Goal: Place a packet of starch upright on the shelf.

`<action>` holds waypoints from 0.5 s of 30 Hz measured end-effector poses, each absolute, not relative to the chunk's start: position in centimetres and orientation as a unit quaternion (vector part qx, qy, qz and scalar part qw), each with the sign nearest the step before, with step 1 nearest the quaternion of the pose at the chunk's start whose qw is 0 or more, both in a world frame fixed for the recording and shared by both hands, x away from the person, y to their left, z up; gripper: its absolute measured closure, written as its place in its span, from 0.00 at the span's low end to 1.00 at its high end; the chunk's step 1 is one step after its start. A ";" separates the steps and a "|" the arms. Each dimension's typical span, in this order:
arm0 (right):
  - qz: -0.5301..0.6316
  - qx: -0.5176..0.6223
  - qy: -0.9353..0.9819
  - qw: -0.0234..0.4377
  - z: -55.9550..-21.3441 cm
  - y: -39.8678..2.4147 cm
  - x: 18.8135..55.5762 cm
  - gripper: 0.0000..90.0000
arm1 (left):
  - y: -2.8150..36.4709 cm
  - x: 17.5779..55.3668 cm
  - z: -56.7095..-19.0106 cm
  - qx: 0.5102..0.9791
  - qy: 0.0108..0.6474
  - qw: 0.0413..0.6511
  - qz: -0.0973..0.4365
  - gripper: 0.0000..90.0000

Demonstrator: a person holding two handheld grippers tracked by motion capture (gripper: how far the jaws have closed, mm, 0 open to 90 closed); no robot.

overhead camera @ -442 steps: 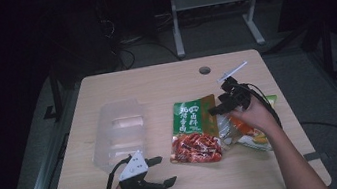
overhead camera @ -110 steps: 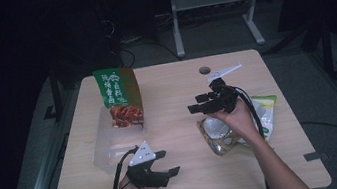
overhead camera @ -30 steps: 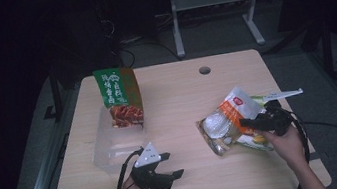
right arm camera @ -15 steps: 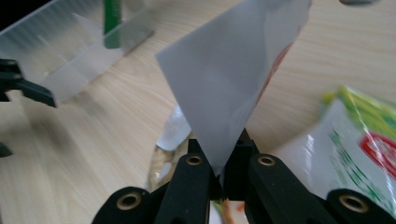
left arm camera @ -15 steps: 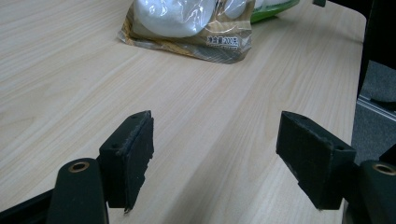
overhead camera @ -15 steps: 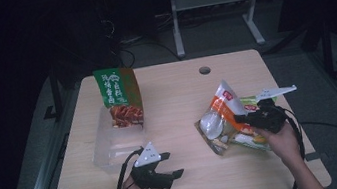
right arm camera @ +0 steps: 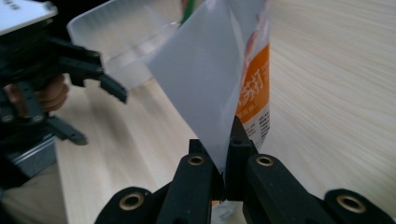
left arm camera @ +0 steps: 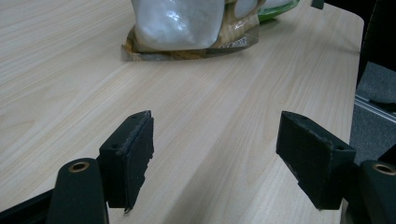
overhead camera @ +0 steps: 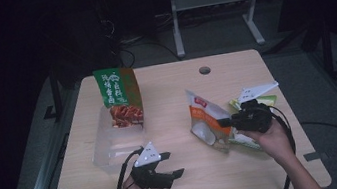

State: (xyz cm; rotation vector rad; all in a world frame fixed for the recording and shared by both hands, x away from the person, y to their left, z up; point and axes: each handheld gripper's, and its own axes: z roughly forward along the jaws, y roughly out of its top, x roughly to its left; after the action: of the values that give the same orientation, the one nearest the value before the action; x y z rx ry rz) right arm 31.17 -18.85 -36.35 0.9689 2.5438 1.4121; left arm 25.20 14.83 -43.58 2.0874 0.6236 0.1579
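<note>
Orange-and-white glossy snack pouch [overhead camera: 207,123] carried large white Chinese characters down its orange band, not legible enough to transcribe. Green-and-red snack bag [overhead camera: 119,97] standing in the clear plastic tray [overhead camera: 109,151] bore white Chinese characters, likewise unreadable. Right gripper [overhead camera: 229,122] had just been closing, and its jaws were clamped on the pouch's edge, the pouch tilted up off the light wooden tabletop [overhead camera: 167,99]. Left gripper [overhead camera: 173,163] rested near the tray, jaws apart, empty.
</note>
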 end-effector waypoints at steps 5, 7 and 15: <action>0.468 0.284 0.837 0.015 -36.0 -17.9 30.8 0.99 | 14.7 25.2 -43.6 0.847 0.256 0.462 0.063 0.30; 0.472 0.273 0.838 0.004 -35.9 -17.6 30.6 0.99 | 14.7 25.2 -43.6 0.846 0.258 0.463 0.063 0.30; 0.481 0.228 0.846 -0.025 -35.9 -16.8 30.2 0.99 | 14.5 25.4 -43.6 0.844 0.258 0.466 0.063 0.30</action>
State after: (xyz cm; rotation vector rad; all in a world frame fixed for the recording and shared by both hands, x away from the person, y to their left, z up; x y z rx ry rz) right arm 30.24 -16.76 -35.94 0.7293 2.7017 1.5347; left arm 25.40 14.55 -43.58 2.0713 0.6328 0.1550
